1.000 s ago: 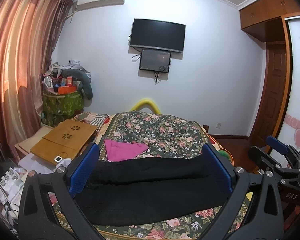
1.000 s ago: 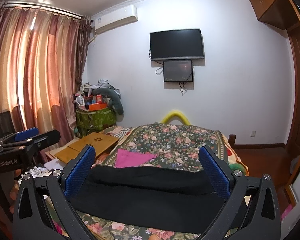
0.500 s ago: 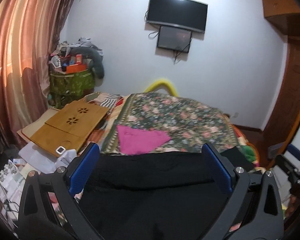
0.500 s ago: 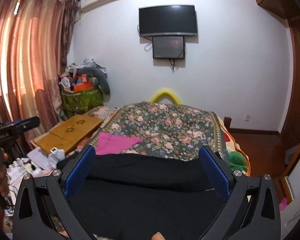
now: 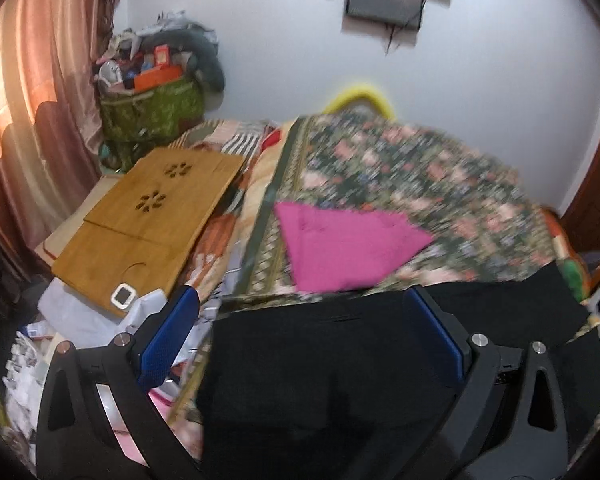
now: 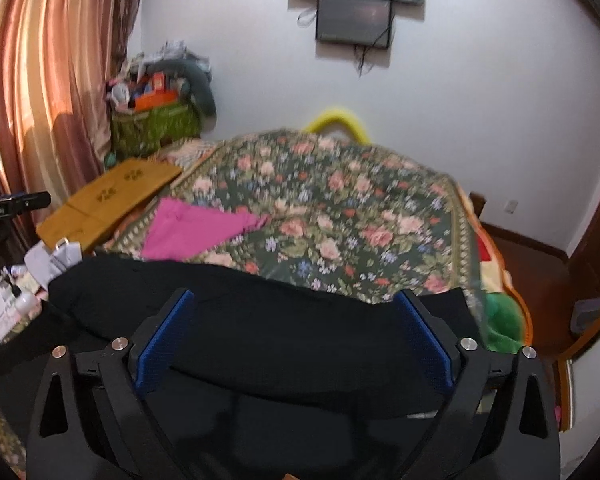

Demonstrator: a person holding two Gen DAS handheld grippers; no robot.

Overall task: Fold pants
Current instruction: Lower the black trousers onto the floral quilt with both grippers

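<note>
The black pants [image 5: 324,364] lie spread across the near end of the floral bed; they also show in the right wrist view [image 6: 284,332]. My left gripper [image 5: 300,336] is open and empty, its blue pads [image 5: 168,340] wide apart just above the left part of the pants. My right gripper [image 6: 296,336] is open and empty above the pants' middle and right part. The near edge of the pants is hidden under both grippers.
A pink cloth [image 5: 340,248] lies on the floral bedspread [image 6: 340,216] beyond the pants. A wooden lap table [image 5: 148,216] sits left of the bed, with clutter below it. A full green basket [image 5: 152,108] stands by the curtain. The left gripper body [image 6: 12,204] shows at the right view's left edge.
Both grippers have tilted down and moved closer to the pants, which now fill the space between the fingers. The jaws stayed open. The pants have not moved.
</note>
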